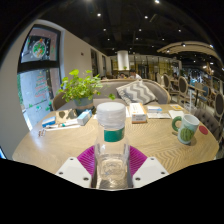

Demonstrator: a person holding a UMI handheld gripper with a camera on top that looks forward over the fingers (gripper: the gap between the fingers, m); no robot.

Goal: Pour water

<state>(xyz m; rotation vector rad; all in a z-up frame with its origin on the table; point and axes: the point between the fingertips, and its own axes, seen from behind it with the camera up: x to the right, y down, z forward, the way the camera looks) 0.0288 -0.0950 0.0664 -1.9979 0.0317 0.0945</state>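
Clear water bottle (111, 143), green-capped, white label unreadable, upright, clamped between both pads of gripper (111, 170); green mug (187, 128) beyond.

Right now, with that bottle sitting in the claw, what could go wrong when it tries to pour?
The bottle still has its green cap on, so tipping it would pour nothing. It is clear and smooth, so it might slip in the gripper, whose pink pads hug its lower part. The mug stands well off to the side near books, so spilled water could reach them.
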